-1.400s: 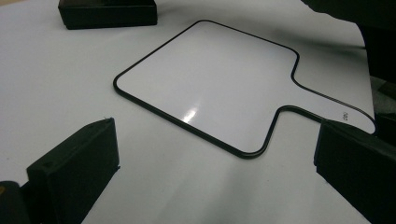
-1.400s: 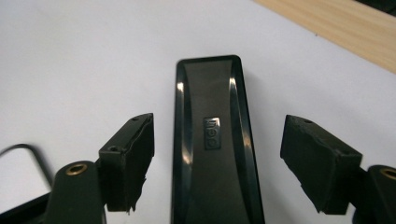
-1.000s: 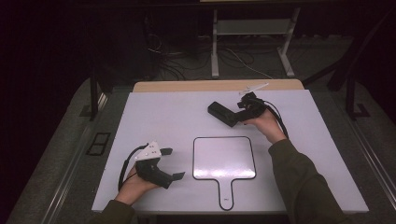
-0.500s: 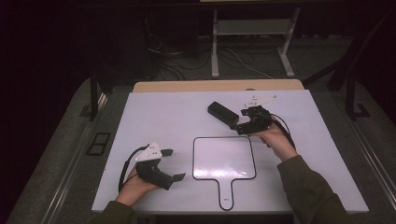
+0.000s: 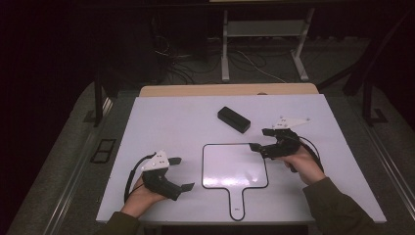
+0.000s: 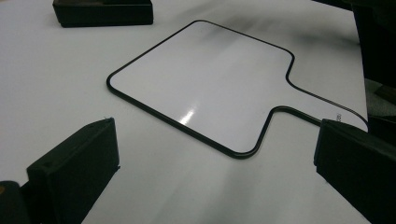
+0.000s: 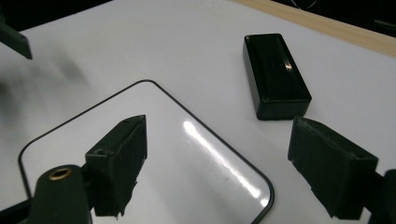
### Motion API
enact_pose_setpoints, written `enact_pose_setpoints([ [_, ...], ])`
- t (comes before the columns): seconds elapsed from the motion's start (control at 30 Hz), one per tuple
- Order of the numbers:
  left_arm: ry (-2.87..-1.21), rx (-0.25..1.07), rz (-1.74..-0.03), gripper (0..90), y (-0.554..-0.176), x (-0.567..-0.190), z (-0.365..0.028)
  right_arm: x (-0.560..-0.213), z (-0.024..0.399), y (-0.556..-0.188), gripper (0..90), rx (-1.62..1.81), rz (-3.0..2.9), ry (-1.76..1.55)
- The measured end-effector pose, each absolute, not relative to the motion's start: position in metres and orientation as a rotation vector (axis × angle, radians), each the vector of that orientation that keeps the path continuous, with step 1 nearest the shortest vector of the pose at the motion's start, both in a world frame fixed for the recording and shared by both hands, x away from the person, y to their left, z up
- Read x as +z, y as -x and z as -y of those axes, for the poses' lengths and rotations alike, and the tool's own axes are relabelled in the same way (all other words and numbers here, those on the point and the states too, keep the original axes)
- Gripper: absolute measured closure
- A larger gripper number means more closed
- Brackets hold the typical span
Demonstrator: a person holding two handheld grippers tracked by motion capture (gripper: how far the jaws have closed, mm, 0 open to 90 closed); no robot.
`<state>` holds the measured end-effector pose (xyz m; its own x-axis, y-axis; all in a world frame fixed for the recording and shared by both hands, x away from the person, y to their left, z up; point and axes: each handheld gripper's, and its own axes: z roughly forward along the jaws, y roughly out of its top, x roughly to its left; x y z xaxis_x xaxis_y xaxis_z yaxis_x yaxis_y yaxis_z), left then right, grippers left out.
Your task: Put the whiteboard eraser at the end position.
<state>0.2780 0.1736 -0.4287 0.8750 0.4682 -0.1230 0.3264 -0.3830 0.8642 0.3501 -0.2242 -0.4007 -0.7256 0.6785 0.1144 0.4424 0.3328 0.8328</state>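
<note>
The white paddle-shaped board (image 5: 235,166) is lying flat at the middle of the white table (image 5: 181,122), its handle pointing toward the person. The right gripper (image 5: 258,139) is hovering at the board's far right corner, jaws standing apart and empty, with the black box (image 5: 234,120) lying just beyond. The left gripper (image 5: 182,173) is resting left of the board, jaws apart too.

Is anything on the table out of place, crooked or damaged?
Nothing stands out. The paddle-shaped whiteboard lies flat and square to the table, its face blank and unmarked. The black box sits at a slant beyond it, whole and closed. No spill or break is visible.
</note>
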Motion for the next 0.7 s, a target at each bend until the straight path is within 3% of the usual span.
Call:
enact_pose_setpoints([
  [0.7, -1.992, 0.158, -0.588, 0.0, -0.276, -0.429, -0.174, -0.418, 0.274, -0.298, 17.5, 1.425, -2.239, -1.061],
])
